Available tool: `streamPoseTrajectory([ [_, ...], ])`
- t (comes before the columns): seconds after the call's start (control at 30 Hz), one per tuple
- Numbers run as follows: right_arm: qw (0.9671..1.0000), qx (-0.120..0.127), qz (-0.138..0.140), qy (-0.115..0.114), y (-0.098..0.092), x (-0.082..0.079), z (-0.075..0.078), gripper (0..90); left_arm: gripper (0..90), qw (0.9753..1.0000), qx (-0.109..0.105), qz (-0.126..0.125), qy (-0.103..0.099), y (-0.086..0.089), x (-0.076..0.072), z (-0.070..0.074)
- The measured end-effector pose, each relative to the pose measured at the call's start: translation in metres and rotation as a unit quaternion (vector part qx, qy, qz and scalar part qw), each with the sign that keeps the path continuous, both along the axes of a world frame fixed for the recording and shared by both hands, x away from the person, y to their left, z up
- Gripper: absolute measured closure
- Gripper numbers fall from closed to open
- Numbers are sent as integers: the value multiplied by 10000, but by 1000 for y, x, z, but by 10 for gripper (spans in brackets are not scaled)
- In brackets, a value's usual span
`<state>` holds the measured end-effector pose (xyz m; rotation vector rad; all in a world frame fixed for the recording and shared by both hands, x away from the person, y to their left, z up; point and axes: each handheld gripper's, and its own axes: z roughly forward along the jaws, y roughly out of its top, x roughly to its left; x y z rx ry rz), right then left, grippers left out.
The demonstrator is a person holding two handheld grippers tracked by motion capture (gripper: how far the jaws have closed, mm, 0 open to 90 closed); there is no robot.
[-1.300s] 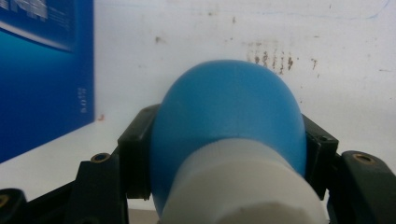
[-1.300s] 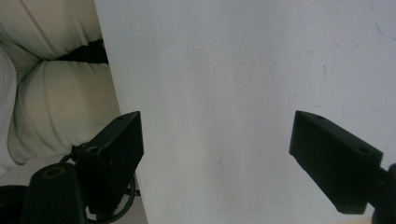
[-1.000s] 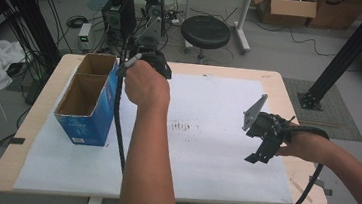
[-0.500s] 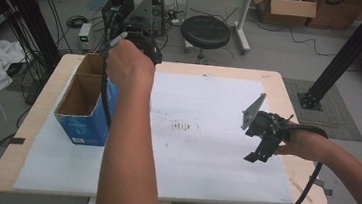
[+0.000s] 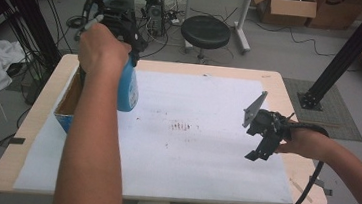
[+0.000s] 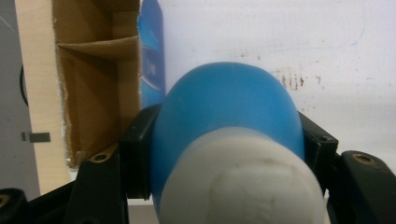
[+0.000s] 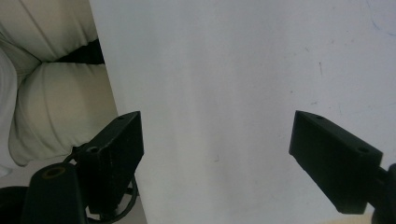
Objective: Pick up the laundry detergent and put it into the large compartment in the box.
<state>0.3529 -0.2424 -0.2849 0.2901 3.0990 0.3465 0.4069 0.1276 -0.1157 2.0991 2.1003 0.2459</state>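
We're gripping the blue bottle (image 5: 128, 84) tight in the left gripper (image 5: 121, 28), dangling it in the air just beside the cardboard box (image 5: 66, 102) at the table's (image 5: 25, 132) left edge. The right gripper (image 5: 261, 135) is hanging wide open over the white sheet (image 5: 199, 149), grabbing nothing.

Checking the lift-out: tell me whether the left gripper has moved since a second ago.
Yes. The left gripper has risen from the cardboard box, lifting the blue bottle clear of it.
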Motion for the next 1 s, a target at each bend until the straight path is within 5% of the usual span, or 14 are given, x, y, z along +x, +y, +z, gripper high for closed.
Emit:
streamPoseTrajectory([
  [0.33, 9999, 0, -131, 29, -6, 6, 1, 175, 378, 9997, 56, -247, -34, 26, 3, 11],
  [1.0, 9995, -37, -296, 33, -7, 4, 3, 174, 378, 9995, 253, -49, -173, 82, -1, 10],
])
